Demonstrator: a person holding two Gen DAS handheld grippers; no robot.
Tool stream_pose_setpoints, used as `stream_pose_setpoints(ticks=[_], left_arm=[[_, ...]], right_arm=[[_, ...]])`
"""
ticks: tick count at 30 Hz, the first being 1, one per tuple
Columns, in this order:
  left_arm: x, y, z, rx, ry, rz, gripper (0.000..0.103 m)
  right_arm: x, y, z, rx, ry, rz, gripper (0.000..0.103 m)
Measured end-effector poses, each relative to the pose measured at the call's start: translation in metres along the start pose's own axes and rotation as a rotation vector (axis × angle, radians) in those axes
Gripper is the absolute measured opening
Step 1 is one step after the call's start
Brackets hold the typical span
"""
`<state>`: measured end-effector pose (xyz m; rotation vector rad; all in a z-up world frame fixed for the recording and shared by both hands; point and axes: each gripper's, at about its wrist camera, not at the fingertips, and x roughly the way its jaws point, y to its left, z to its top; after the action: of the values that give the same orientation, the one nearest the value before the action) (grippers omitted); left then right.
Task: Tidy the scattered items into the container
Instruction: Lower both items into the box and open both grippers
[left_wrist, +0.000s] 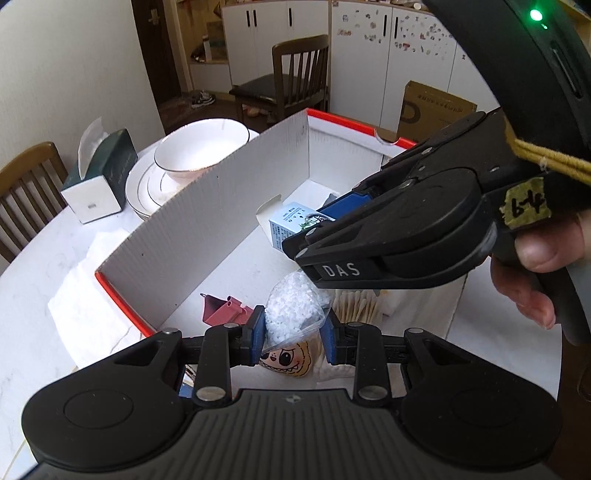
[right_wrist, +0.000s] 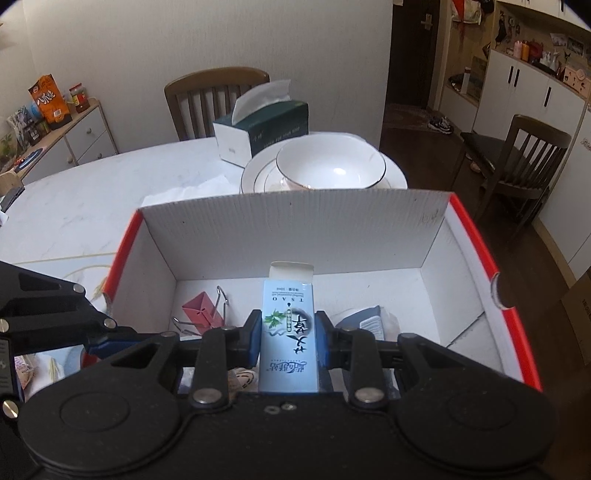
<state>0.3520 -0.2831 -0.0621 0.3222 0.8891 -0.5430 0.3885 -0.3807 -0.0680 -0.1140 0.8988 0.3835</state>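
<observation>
Cardboard box sits on the counter. Behind its far wall: bowl on a plate, tissue box further back, left of them. In the box: binder clip on the left, small carton mid, over the floor, pouch on the right.

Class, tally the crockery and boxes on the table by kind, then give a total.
Bowl: 1
Plates under the bowl: at least 1; stack count unclear
Tissue box: 1
Cardboard container: 1
Total: 4 at least
</observation>
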Motion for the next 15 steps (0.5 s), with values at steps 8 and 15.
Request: stream_pose_setpoints(ticks=[8, 15], left_arm=[[0.017, 0.0, 0.002, 0.007, 0.044, 0.003, 0.029], [0.032, 0.0, 0.002, 0.006, 0.109, -0.012, 0.029]], right_arm=[[0.019, -0.009, -0.001, 0.021, 0.045, 0.004, 0.028], [0.033, -0.009, -0.004, 0.014, 0.093, 0.001, 0.028]])
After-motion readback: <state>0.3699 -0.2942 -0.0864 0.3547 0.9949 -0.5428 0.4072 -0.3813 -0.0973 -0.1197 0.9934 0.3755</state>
